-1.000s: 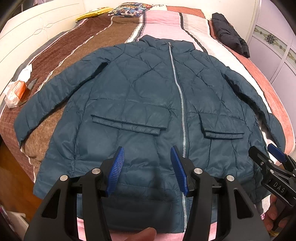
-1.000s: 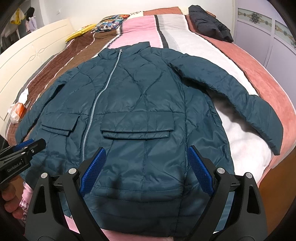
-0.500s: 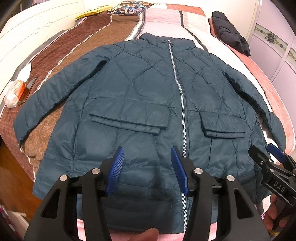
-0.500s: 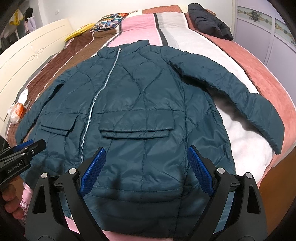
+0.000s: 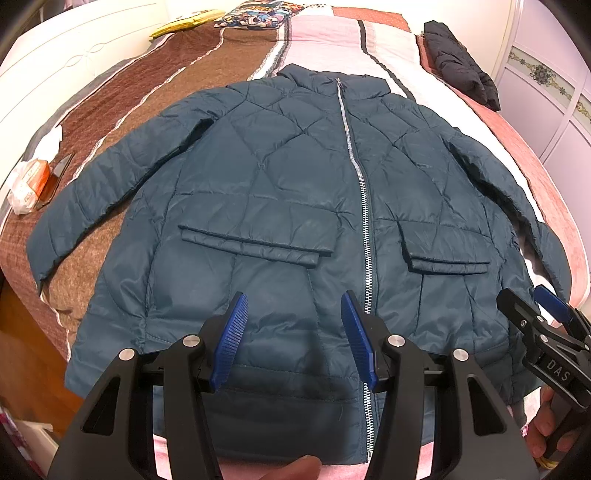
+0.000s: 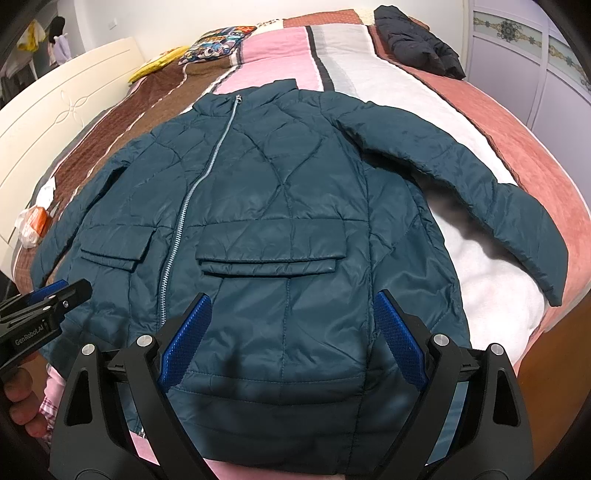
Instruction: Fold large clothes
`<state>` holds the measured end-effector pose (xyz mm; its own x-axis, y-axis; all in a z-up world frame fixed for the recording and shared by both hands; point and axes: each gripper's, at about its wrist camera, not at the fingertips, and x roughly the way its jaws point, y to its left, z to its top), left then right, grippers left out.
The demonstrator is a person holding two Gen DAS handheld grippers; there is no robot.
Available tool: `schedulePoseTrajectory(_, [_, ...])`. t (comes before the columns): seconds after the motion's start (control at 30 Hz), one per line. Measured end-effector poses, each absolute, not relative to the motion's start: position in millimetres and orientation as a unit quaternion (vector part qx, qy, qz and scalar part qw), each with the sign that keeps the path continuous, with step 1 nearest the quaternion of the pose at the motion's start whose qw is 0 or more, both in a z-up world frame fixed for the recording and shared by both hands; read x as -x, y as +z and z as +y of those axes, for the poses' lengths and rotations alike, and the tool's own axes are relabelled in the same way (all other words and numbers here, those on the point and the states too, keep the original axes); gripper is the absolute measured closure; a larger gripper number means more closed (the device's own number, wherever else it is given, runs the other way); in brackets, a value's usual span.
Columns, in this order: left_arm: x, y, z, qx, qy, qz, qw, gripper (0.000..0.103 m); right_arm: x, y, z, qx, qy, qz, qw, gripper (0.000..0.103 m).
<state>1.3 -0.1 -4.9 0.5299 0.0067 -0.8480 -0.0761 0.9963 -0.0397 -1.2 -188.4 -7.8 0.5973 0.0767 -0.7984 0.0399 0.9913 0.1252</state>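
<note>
A dark teal quilted jacket (image 5: 280, 192) lies flat and face up on the bed, zipped, both sleeves spread out; it also fills the right wrist view (image 6: 280, 206). My left gripper (image 5: 293, 334) is open and empty above the hem, left of the zipper (image 5: 364, 221). My right gripper (image 6: 291, 334) is open wide and empty above the hem below the right pocket flap (image 6: 267, 264). Each gripper shows at the edge of the other's view, the right one (image 5: 539, 332) and the left one (image 6: 48, 302).
The striped bedspread (image 5: 332, 40) covers the bed. A folded black jacket (image 5: 458, 66) lies at the far right. A patterned pillow (image 5: 258, 14) and a yellow item (image 5: 184, 24) lie at the head. A plastic bag with an orange pack (image 5: 27, 181) lies at the left edge.
Both grippers have drawn back and dipped slightly, so the jacket sits a little lower in both views. The jaws have not changed and the jacket has not moved.
</note>
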Motion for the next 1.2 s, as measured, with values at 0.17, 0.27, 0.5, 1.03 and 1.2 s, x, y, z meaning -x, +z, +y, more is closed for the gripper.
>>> schedulePoseTrajectory(0.17, [1, -7, -2, 0.035, 0.021, 0.484, 0.874, 0.051, 1, -8, -189, -0.065, 0.01, 0.448, 0.891, 0.014])
schedulePoseTrajectory(0.27, [1, -7, -2, 0.035, 0.019, 0.485, 0.874, 0.051, 1, -8, -189, -0.065, 0.011, 0.449, 0.891, 0.014])
schedulePoseTrajectory(0.5, [1, -7, -2, 0.036, 0.02, 0.485, 0.874, 0.051, 1, -11, -190, -0.067, 0.011, 0.451, 0.89, 0.014])
schedulePoseTrajectory(1.03, [-2, -8, -9, 0.028, 0.01, 0.491, 0.871, 0.049, -3, -9, -220, -0.107, -0.019, 0.442, 0.89, 0.014])
schedulePoseTrajectory(1.2, [-7, -12, -11, 0.025, 0.002, 0.498, 0.867, 0.047, -8, -7, -277, -0.174, -0.054, 0.438, 0.88, 0.014])
